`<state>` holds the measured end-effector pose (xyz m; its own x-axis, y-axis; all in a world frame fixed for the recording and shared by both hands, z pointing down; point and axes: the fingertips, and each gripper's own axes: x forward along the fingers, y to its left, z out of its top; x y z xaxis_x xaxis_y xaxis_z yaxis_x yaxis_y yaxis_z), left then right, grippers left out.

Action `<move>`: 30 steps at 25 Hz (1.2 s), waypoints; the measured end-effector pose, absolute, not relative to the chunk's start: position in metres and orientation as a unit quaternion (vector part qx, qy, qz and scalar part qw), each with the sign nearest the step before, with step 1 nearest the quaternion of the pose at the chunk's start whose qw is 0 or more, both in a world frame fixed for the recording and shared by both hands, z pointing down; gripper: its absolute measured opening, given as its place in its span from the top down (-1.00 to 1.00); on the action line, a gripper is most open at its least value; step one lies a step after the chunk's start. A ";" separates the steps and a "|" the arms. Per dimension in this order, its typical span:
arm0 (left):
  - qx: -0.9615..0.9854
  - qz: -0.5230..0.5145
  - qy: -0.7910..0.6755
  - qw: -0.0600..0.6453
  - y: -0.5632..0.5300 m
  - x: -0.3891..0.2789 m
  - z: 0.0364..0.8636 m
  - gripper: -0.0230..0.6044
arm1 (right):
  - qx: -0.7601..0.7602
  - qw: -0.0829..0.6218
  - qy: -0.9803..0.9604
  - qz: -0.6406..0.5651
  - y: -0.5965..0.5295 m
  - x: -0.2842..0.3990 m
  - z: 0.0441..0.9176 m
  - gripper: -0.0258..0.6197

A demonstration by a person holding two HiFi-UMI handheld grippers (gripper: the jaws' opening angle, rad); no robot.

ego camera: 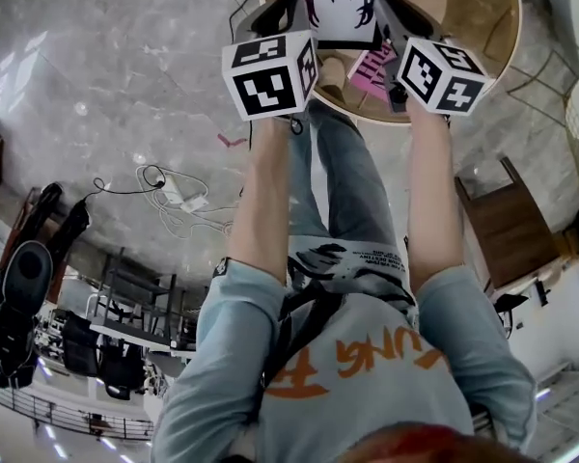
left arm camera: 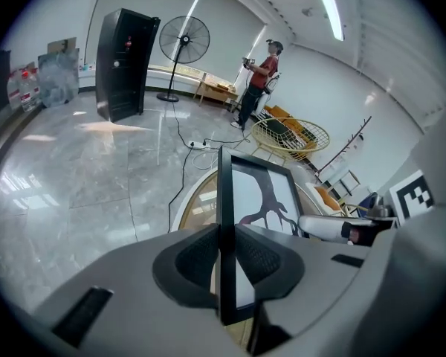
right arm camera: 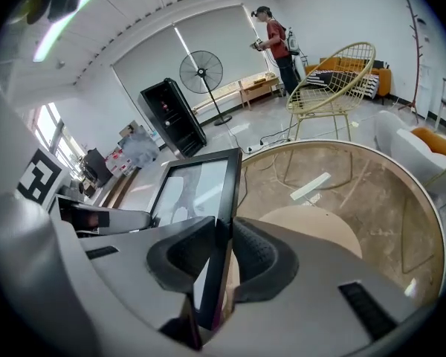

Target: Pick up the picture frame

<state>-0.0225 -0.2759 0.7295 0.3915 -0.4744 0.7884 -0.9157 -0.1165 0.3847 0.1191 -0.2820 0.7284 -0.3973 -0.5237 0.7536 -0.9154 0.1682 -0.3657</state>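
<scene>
Head view: the picture frame (ego camera: 340, 8) runs off the top edge, so its upper part is unseen. The left gripper (ego camera: 288, 13) and right gripper (ego camera: 391, 15) cover its side edges. The round table (ego camera: 482, 37) is cut by the same edge. A pink striped thing (ego camera: 372, 68) near the table's front edge is half covered and unidentifiable. In both gripper views the frame's lower edge sits behind the jaws. A distant person (left arm camera: 256, 80) is too small to make out.

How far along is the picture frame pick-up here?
Done: the left gripper and right gripper each clamp a side edge of the picture frame. In hand: it is held above the round table, seemingly clear of it. Left: nothing obvious beyond holding it.
</scene>
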 end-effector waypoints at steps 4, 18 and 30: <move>0.703 0.241 -0.504 0.439 -0.257 -0.025 0.690 0.67 | 0.486 0.239 -0.741 0.396 -0.269 0.116 0.690 0.70; 0.744 0.204 -0.528 0.356 -0.231 0.005 0.526 0.67 | 0.490 0.203 -0.784 0.324 -0.244 0.144 0.525 0.70; 0.774 0.115 -0.565 0.264 -0.230 0.005 0.370 0.67 | 0.507 0.138 -0.820 0.226 -0.247 0.145 0.364 0.70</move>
<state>0.0048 -0.2301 0.3695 0.3356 -0.8132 0.4754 -0.9343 -0.2232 0.2779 0.1451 -0.2469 0.3640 -0.4466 -0.7695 0.4565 -0.8947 0.3825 -0.2307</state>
